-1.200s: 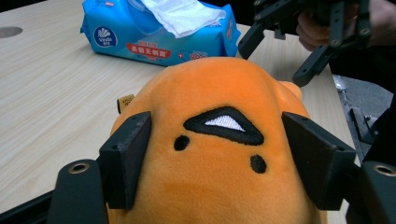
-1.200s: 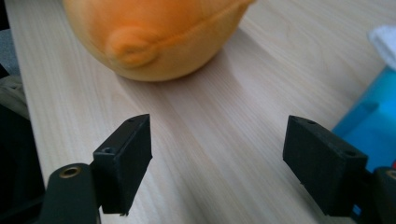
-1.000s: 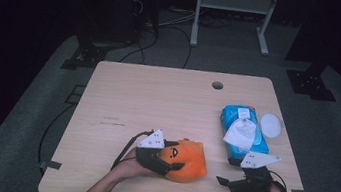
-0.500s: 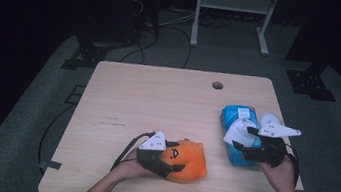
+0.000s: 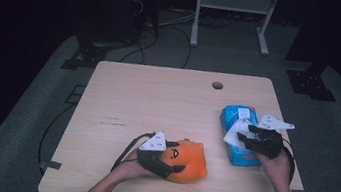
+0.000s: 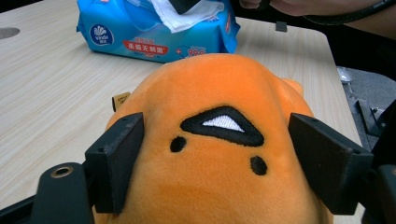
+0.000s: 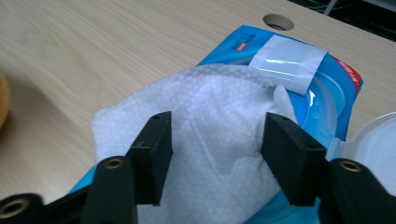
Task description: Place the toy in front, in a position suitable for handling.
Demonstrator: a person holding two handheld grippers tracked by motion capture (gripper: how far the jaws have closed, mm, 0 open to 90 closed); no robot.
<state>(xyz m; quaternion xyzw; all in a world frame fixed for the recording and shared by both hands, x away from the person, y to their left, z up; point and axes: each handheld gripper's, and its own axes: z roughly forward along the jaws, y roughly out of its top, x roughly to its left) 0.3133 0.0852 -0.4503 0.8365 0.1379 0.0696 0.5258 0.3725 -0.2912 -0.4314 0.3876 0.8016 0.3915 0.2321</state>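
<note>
Left tongs [image 6: 215,154] are easing open around the orange plush toy [image 6: 219,140]; right tongs [image 7: 215,154], closing, straddle the white wipe [image 7: 205,116] unclamped.

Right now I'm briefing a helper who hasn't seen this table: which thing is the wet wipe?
On the wooden table, look toward its right edge for the blue wipes pack. The wet wipe is the crumpled white sheet poking out of its top, between the right gripper's jaws. The pack is glossy blue; the plush toy is orange.
</note>
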